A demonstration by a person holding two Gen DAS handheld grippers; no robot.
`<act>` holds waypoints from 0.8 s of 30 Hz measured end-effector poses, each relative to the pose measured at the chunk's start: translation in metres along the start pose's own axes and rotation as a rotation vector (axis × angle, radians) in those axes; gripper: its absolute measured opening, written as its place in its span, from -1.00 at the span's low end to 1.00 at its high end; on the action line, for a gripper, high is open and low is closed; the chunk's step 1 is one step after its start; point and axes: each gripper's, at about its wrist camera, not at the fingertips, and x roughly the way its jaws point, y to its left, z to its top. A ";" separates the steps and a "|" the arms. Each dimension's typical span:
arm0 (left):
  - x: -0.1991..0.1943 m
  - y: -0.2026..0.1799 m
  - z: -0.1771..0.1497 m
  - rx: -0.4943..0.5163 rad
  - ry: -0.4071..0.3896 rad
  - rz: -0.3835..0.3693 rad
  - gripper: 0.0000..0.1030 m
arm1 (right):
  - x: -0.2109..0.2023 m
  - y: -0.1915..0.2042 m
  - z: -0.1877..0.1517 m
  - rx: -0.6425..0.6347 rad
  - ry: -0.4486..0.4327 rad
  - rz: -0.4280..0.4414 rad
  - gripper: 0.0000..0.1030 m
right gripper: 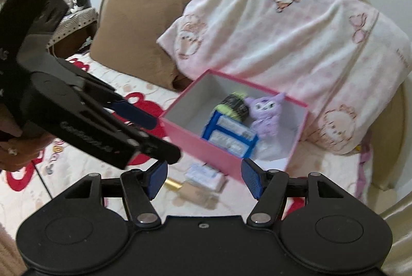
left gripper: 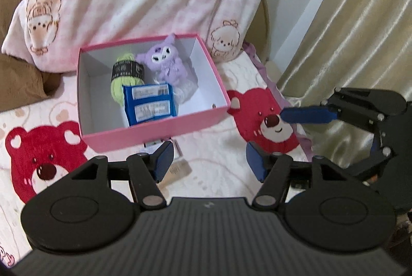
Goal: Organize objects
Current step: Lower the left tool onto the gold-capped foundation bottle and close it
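The pink box sits on the bed and holds a purple plush, green yarn and a blue pack — tidied away. Left gripper and right gripper hang partly open, empty — ready for the small things left beside the box.

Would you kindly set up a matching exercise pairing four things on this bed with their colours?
Things:
1. box
2. plush toy
3. yarn ball
4. flat packet leaning in the box

Colours:
A. blue with white labels
B. pink outside, white inside
C. lime green with a black band
D. pale purple

Pairs: 1-B, 2-D, 3-C, 4-A
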 end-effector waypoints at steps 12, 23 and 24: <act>0.035 0.032 -0.042 -0.077 0.043 -0.003 0.20 | 0.056 0.031 -0.047 -0.019 0.038 0.075 0.33; 0.080 0.084 -0.073 -0.166 0.058 0.088 0.20 | 0.112 0.013 -0.077 0.020 0.021 0.016 0.35; 0.085 0.089 -0.076 -0.169 0.060 0.094 0.20 | 0.116 0.011 -0.078 0.017 0.017 0.007 0.35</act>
